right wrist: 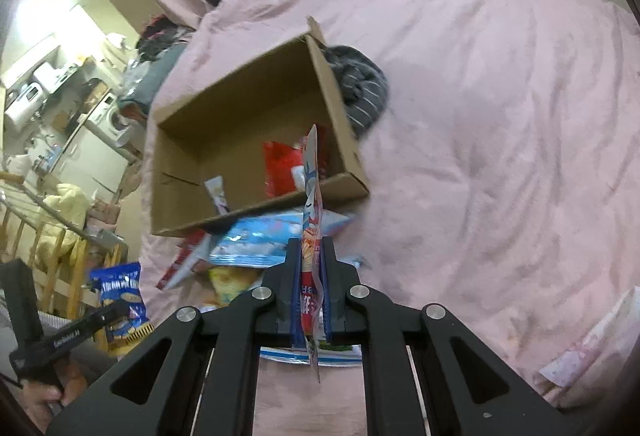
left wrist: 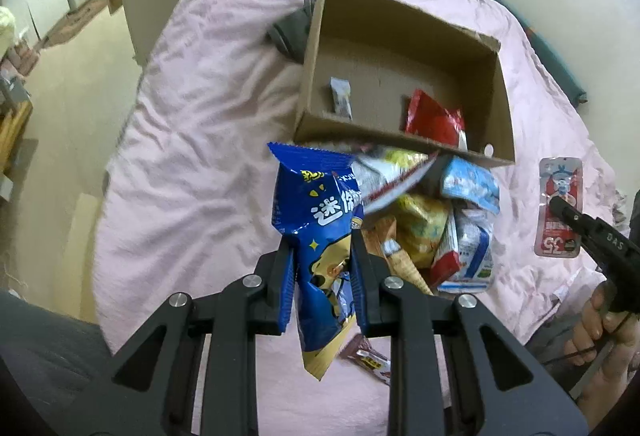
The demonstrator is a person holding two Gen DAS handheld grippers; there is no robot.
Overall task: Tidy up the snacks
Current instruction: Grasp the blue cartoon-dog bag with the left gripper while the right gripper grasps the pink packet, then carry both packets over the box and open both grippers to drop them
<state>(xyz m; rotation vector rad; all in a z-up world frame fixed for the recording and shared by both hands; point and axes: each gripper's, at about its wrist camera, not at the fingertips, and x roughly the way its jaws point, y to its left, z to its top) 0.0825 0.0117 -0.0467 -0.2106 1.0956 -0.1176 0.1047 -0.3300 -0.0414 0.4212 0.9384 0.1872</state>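
Snacks in both grippers: left gripper (left wrist: 320,256) fingers pinch a light, crinkly blue snack bag (left wrist: 320,236) mid-body; right gripper (right wrist: 311,276) fingers clamp a thin red-white sachet (right wrist: 312,204), cardboard box (right wrist: 340,188) at 12 o'clock.

Soft, even indoor light falls on the pink bedspread (left wrist: 192,124), with only faint shadows in its wrinkles. The brightest spot is a blown-out window glare (right wrist: 36,20) far left of the cardboard box (right wrist: 248,88) in the right wrist view. Fisheye bending curves both views, dark vignettes ring the corners, and the snack packets below the box smear with motion blur.
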